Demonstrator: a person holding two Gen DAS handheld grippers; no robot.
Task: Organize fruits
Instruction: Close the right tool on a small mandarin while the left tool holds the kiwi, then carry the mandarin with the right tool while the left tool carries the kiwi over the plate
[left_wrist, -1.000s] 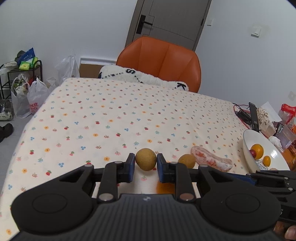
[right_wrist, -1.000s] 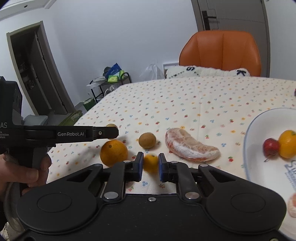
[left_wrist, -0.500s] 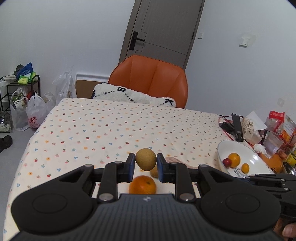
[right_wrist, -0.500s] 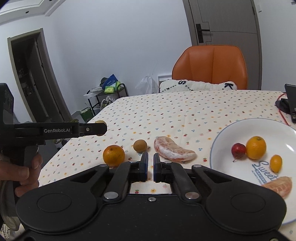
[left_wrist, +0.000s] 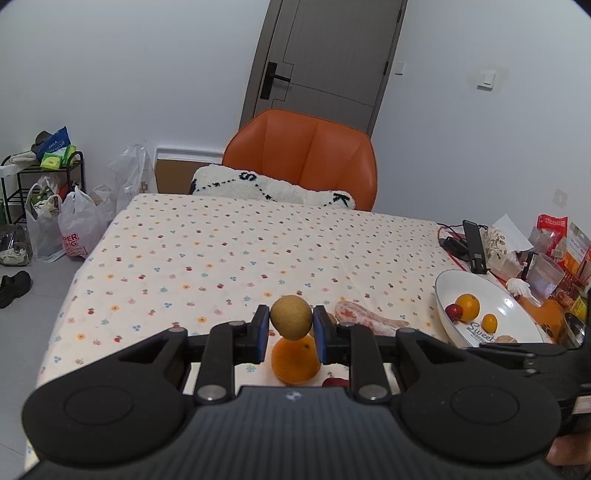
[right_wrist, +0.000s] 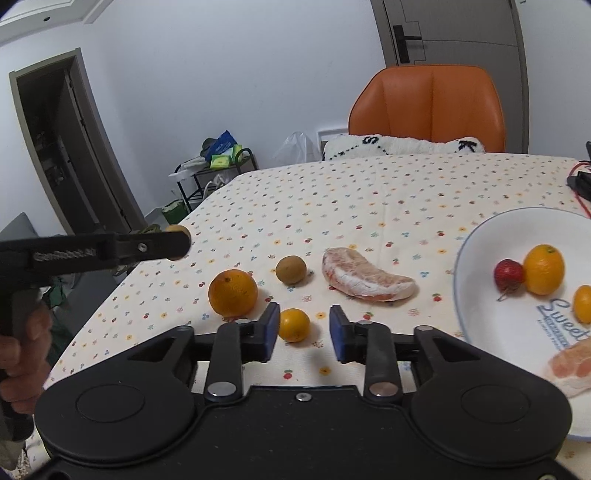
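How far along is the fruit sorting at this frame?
Partly done. The white plate holds a strawberry, three orange fruits and a pomelo piece. The left gripper grips a brown fruit. Left on the tablecloth: large orange, brown fruit, small orange between the open right gripper, pomelo segment.

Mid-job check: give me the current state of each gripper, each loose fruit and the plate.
left gripper: shut on a brown round fruit, held above the table.
right gripper: open, empty, small orange citrus between its fingers, on the cloth.
large orange: on the cloth.
second brown fruit: on the cloth.
peeled pomelo segment: on the cloth.
white plate: holds several fruits.
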